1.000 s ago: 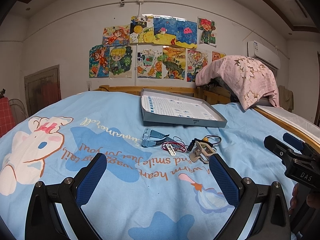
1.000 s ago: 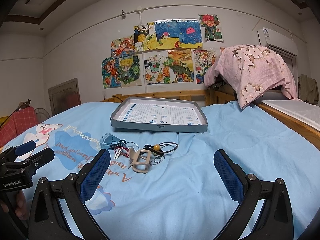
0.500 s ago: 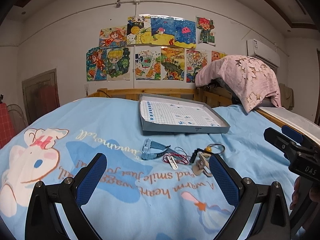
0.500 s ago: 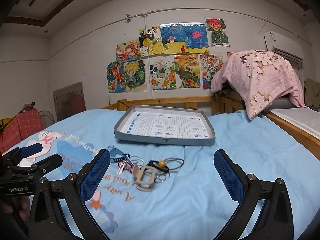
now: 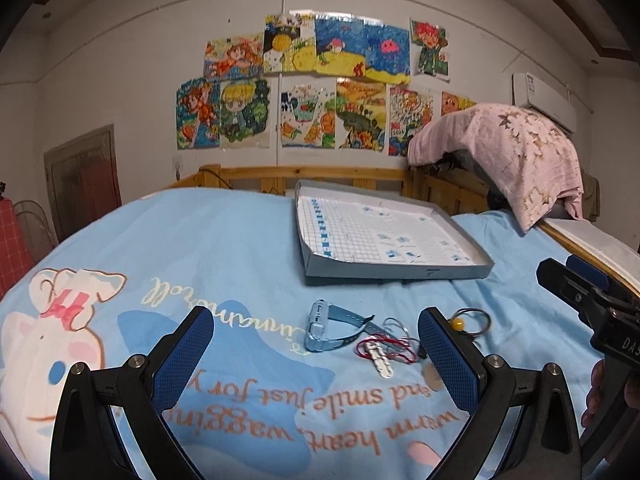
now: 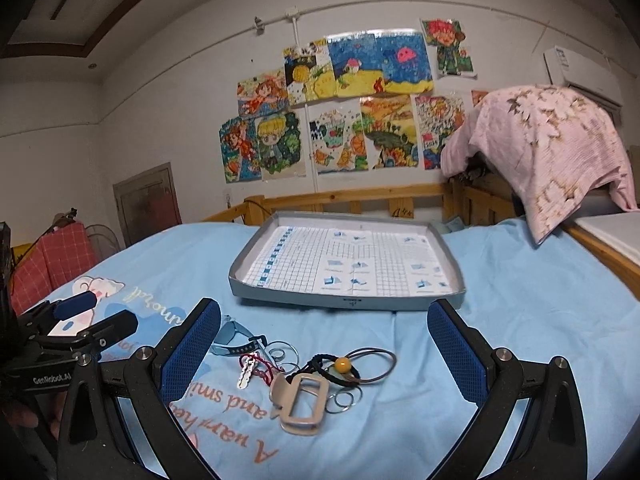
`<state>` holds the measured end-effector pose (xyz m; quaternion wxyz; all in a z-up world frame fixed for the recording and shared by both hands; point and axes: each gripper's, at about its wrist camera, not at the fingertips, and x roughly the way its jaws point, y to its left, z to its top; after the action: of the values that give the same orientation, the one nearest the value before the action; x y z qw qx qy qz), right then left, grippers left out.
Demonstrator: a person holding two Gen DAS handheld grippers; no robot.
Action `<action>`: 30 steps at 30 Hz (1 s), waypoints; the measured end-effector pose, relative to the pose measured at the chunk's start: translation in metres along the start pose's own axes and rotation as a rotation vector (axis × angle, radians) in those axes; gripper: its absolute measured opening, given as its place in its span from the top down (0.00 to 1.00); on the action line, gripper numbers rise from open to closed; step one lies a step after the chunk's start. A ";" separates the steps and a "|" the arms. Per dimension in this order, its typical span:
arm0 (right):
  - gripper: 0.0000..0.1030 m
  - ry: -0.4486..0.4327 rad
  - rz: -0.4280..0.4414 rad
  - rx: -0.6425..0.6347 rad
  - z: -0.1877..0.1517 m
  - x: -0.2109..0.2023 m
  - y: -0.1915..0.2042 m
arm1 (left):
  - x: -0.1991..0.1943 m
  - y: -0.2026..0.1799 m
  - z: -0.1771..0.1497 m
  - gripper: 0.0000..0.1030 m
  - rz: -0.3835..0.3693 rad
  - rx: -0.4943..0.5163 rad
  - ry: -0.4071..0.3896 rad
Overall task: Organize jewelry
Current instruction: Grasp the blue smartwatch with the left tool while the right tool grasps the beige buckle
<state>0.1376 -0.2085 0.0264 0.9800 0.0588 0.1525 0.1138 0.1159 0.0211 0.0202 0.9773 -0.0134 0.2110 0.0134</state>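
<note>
A small heap of jewelry lies on the blue bedspread: a blue watch [image 5: 320, 326], a red cord with a silver hair clip [image 5: 380, 354], several metal rings [image 6: 286, 354], a black cord with an amber bead [image 6: 342, 365] and a beige clasp [image 6: 300, 400]. A grey tray [image 6: 348, 302] with a gridded paper lining sits behind the heap, also in the left wrist view [image 5: 396, 270]. My left gripper [image 5: 316, 354] is open, low over the bed, with the watch between its fingers. My right gripper [image 6: 324, 354] is open and empty, with the heap between its fingers.
A wooden bed rail [image 6: 360, 198] runs behind the tray. A pink blanket [image 6: 552, 148] hangs over furniture at the right. The right gripper's body shows at the right of the left wrist view [image 5: 592, 308]; the left gripper's body shows at the left of the right wrist view [image 6: 68, 332].
Both grippers have moved forward and lower toward the jewelry heap, which now looks larger and lies between their fingers. Both stay open. The jewelry has not moved.
</note>
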 end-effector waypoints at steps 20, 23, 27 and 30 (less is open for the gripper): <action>0.28 0.227 0.018 -0.094 -0.050 0.079 0.021 | 0.101 0.019 -0.023 0.12 -0.103 -0.038 0.204; 0.39 0.254 0.027 -0.098 -0.056 0.083 0.022 | 0.112 0.019 -0.023 0.23 -0.123 -0.045 0.223; 0.51 0.269 0.041 -0.107 -0.062 0.085 0.026 | 0.129 0.018 -0.025 0.34 -0.147 -0.063 0.259; 0.59 0.285 0.049 -0.118 -0.065 0.089 0.029 | 0.137 0.017 -0.027 0.44 -0.163 -0.074 0.279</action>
<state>0.1938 -0.1539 -0.0557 0.9471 -0.0119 0.2814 0.1538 0.2288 0.0403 -0.0611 0.9352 -0.0682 0.3422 -0.0601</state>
